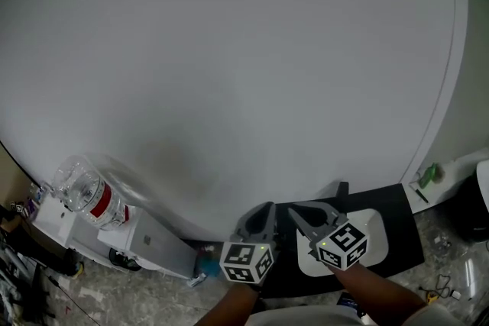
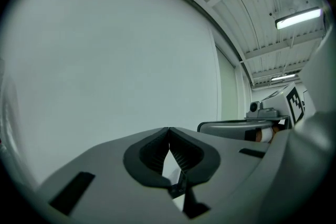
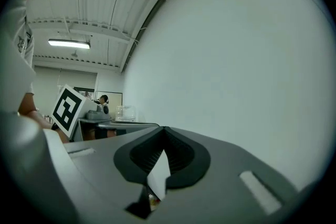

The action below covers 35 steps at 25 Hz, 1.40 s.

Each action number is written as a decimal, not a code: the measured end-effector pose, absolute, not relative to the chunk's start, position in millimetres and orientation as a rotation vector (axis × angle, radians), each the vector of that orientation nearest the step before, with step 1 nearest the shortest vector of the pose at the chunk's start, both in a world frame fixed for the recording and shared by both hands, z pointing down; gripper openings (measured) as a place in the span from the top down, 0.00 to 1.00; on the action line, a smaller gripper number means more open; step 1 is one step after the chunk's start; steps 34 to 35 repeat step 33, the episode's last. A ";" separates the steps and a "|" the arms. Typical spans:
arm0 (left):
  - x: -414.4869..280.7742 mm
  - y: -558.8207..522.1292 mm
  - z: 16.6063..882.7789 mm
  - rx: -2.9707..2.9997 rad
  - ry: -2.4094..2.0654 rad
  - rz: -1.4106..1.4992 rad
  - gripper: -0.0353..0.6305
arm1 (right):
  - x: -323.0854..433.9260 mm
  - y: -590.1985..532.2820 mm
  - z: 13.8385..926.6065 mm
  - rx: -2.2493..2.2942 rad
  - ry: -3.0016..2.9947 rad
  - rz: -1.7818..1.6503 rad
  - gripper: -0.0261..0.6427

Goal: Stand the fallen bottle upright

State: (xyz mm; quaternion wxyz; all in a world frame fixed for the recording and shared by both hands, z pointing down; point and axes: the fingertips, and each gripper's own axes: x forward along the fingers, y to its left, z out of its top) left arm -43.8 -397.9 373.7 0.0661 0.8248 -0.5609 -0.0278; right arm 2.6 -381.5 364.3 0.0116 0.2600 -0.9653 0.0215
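Observation:
A clear plastic bottle (image 1: 88,198) with a red label rests at the left rim of the big white round table (image 1: 244,72), far from both grippers. From this angle I cannot tell whether it stands or lies. In the right gripper view it is a small clear shape (image 3: 123,112) at the far table edge. My left gripper (image 1: 267,211) and right gripper (image 1: 298,216) hover side by side at the table's near edge, pointing level across it. The left gripper (image 2: 168,128) has its jaws shut with nothing between them. The right gripper (image 3: 164,128) is shut and empty too.
Below the table's near edge lies a black mat (image 1: 397,233) with a white piece on it. A white box (image 1: 145,240) and clutter sit on the floor at lower left. A small green item (image 1: 429,175) lies at the right. Another person sits in the far background (image 3: 103,99).

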 end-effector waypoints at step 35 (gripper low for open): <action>-43.2 -388.9 372.0 2.465 -1.735 -0.090 0.94 | 2.0 -366.1 360.7 0.777 -3.015 0.105 0.96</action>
